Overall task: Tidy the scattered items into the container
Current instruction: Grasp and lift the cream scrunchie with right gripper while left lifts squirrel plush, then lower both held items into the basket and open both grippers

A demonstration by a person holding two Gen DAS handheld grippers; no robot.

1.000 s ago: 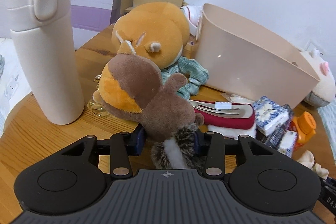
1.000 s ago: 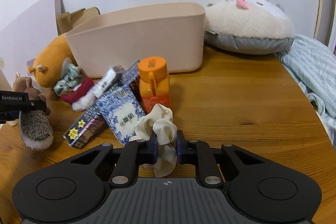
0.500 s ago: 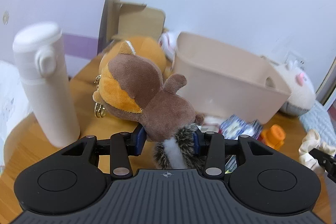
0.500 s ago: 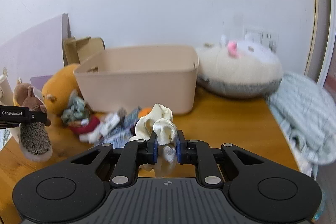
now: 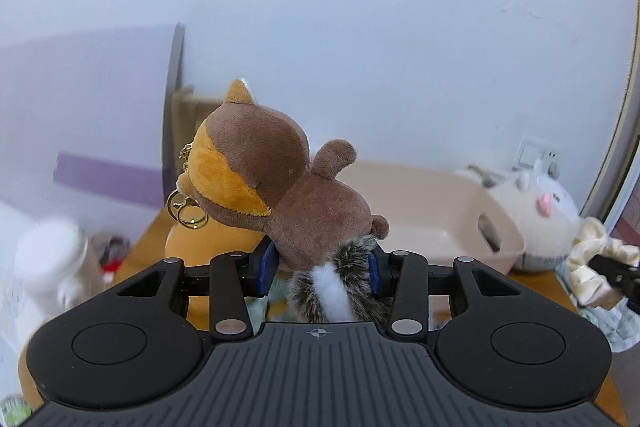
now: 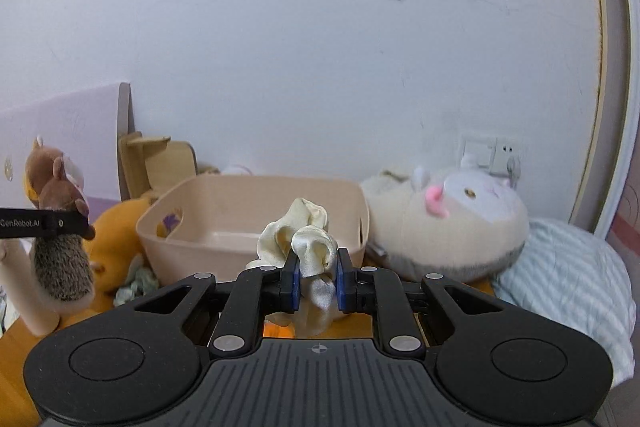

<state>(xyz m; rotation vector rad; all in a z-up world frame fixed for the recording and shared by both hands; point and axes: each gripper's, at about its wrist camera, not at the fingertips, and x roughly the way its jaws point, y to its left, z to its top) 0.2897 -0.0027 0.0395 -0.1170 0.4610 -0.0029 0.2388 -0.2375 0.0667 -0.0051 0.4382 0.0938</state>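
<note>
My left gripper (image 5: 318, 267) is shut on a brown squirrel plush (image 5: 280, 195), clamped at its bushy tail, and the toy hangs clear of the table with its gold key ring dangling. In the right wrist view the same squirrel plush (image 6: 56, 199) shows at far left. A cream satin scrunchie (image 6: 306, 239) is pinched in my shut right gripper (image 6: 316, 281), raised in front of the beige tub (image 6: 252, 223). The beige tub (image 5: 436, 211) looks empty inside and stands behind both held items.
A big cream hamster plush (image 6: 444, 223) lies right of the tub, a striped blue cloth (image 6: 560, 267) beyond it. An orange plush (image 6: 116, 239), a green scrunchie (image 6: 136, 281) and a white bottle (image 5: 48, 263) stay at the left. A cardboard box (image 6: 160, 163) stands against the wall.
Both grippers have risen with their loads, the squirrel and the scrunchie now well above the table. The table clutter has dropped out of view and the tub's inside shows.
</note>
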